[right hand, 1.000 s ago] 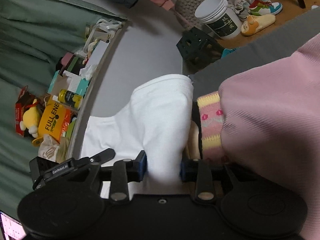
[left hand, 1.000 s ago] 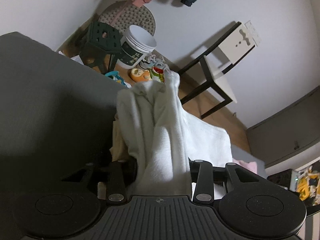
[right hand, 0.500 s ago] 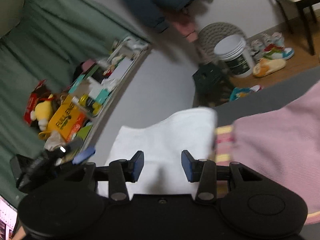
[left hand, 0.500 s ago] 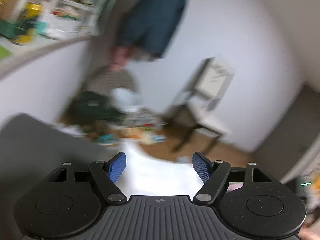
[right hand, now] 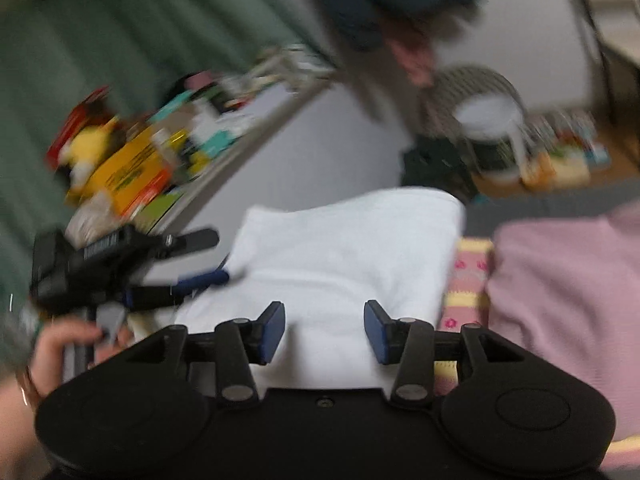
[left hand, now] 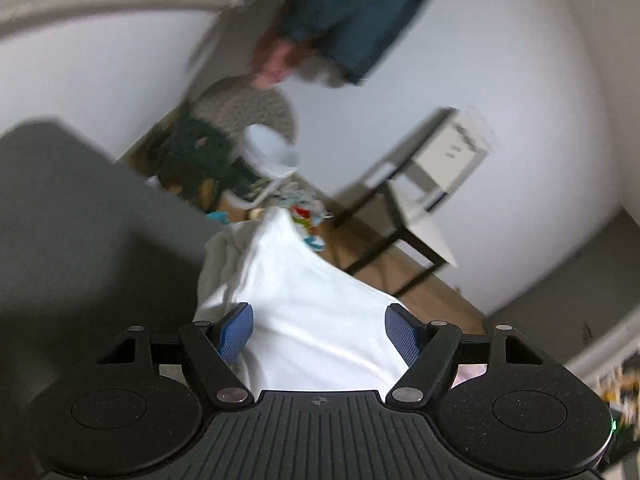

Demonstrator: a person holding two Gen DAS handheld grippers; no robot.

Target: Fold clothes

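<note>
Both grippers spread, gripping nothing.
White garment [right hand: 344, 248] lies folded on grey bed surface [left hand: 80, 216]; left gripper [left hand: 320, 332] and right gripper [right hand: 325, 330] above it, pink garment [right hand: 560, 288] alongside.

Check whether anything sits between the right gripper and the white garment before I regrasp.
Nothing visible does. The right gripper is open directly over the white garment; the pink garment lies off to the side, not between them.
</note>
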